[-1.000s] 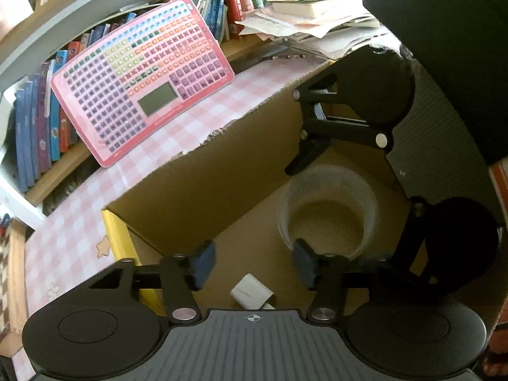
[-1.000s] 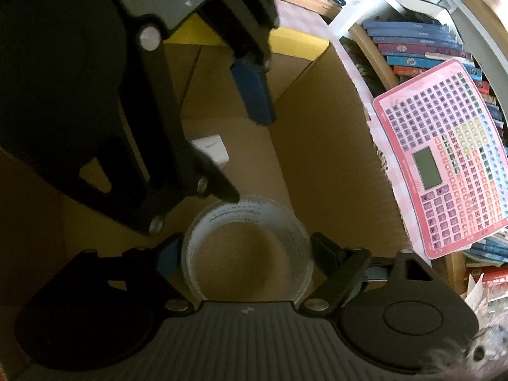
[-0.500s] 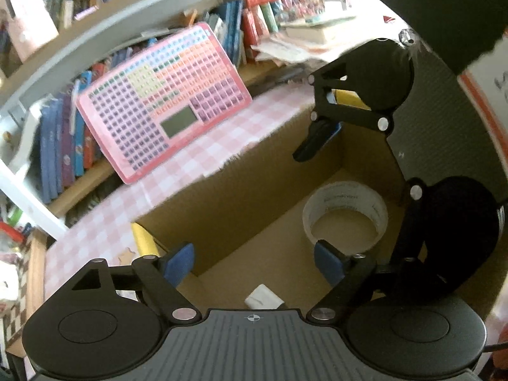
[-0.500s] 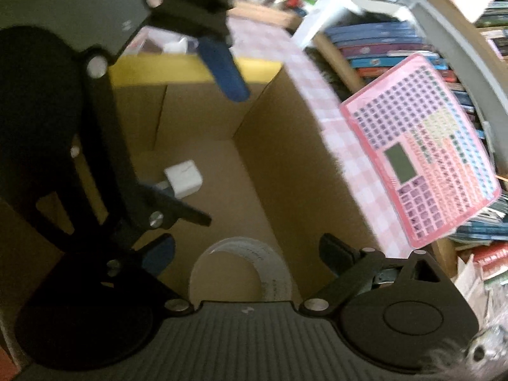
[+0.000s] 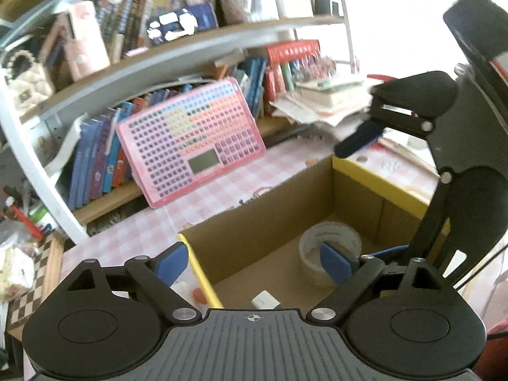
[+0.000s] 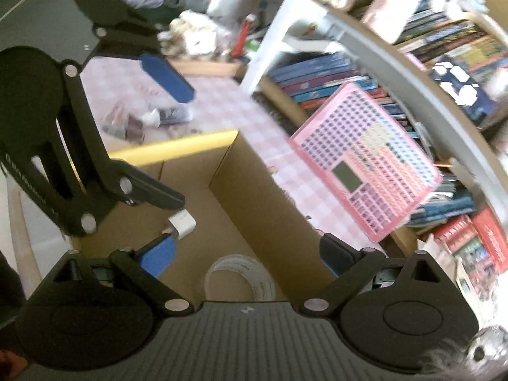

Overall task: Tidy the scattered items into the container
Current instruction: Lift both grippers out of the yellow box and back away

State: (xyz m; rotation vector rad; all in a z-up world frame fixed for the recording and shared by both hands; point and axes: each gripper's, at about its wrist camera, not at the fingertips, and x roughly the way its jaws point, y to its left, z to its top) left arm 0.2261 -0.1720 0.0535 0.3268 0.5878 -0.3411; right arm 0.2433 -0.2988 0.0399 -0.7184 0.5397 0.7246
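Both claws hang empty above the cardboard box [image 5: 279,222], spread wide: left claw [image 5: 254,262], right claw [image 6: 247,252]. The tape roll [image 5: 330,244] and a white charger [image 6: 182,222] lie on its floor. Next, I reckon, swing out to the clutter [image 6: 149,120] on the worktop [image 6: 222,101], approaching low and level.

Tape roll [image 5: 330,247] & charger [image 5: 265,301] sit apart in box [image 5: 254,222]; keyboard toy [image 5: 190,146] behind it, w/ bookshelf [image 5: 165,60] behind that.

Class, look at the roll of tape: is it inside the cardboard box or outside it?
Inside: the tape roll lies flat on the cardboard box floor.
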